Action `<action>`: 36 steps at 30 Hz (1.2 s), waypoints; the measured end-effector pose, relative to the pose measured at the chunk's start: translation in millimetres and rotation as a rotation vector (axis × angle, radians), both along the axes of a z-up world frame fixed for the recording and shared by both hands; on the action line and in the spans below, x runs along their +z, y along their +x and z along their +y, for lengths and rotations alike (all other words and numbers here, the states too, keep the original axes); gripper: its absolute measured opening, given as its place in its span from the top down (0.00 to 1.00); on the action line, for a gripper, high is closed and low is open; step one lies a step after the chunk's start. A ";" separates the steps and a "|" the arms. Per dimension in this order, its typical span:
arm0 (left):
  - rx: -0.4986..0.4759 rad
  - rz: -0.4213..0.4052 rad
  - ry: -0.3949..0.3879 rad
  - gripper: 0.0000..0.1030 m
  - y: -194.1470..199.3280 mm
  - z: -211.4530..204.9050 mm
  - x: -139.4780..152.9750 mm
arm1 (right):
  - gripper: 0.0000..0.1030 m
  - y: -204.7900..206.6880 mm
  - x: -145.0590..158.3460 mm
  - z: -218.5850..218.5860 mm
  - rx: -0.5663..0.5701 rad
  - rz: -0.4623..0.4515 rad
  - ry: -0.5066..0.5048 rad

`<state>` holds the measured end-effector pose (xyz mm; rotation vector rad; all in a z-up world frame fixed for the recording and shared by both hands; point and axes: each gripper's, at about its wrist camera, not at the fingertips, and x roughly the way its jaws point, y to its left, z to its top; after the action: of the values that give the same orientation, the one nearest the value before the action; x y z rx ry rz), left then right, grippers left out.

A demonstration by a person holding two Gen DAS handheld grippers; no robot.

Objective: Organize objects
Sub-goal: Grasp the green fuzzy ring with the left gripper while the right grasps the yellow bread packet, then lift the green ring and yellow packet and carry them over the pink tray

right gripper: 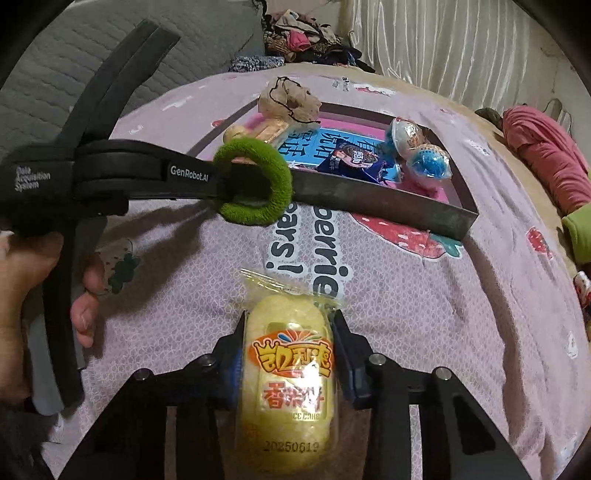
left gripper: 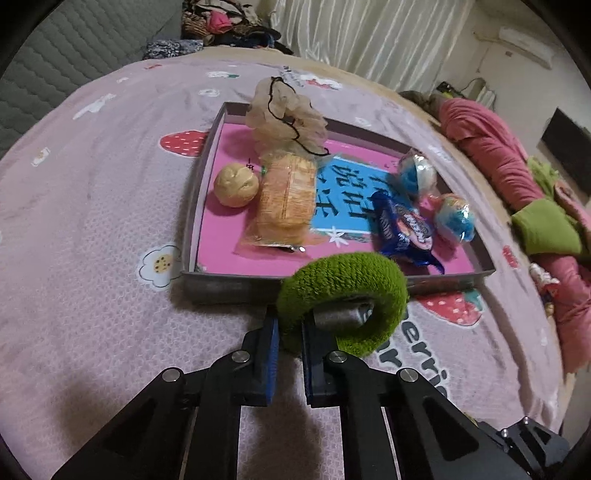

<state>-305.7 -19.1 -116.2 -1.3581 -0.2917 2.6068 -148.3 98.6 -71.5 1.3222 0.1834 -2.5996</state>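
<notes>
Left tool (left gripper: 290, 332) clamped on the green ring (left gripper: 343, 299), tray (left gripper: 229, 284) just ahead; right tool (right gripper: 288, 354) clamped on the yellow snack pack (right gripper: 290, 373). Ring's pinched at one edge — it could twist loose short of the tray wall.

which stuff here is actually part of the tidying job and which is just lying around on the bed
Part of the job:
- green hair tie, held in the left claw
- yellow snack packet, held in the right claw
- tray with bun, cracker pack, blue cookie packet and two toy capsules

Just lying about:
- pink and green clothes
- clothes pile
</notes>
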 end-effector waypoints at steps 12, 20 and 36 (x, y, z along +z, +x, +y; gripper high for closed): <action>0.007 0.056 -0.058 0.90 7.5 2.8 8.3 | 0.62 4.5 18.2 29.0 -0.034 0.036 -0.072; 0.010 0.084 -0.070 0.90 10.7 0.2 14.7 | 0.62 3.7 25.8 31.2 -0.030 0.067 -0.089; -0.004 0.152 -0.138 0.91 29.1 3.5 61.3 | 0.62 -4.5 57.8 35.0 -0.024 0.122 -0.119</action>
<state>-276.6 -15.6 -54.9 -1.1895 -0.0879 2.7529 -152.8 133.6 -13.7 1.1344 0.0314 -2.6669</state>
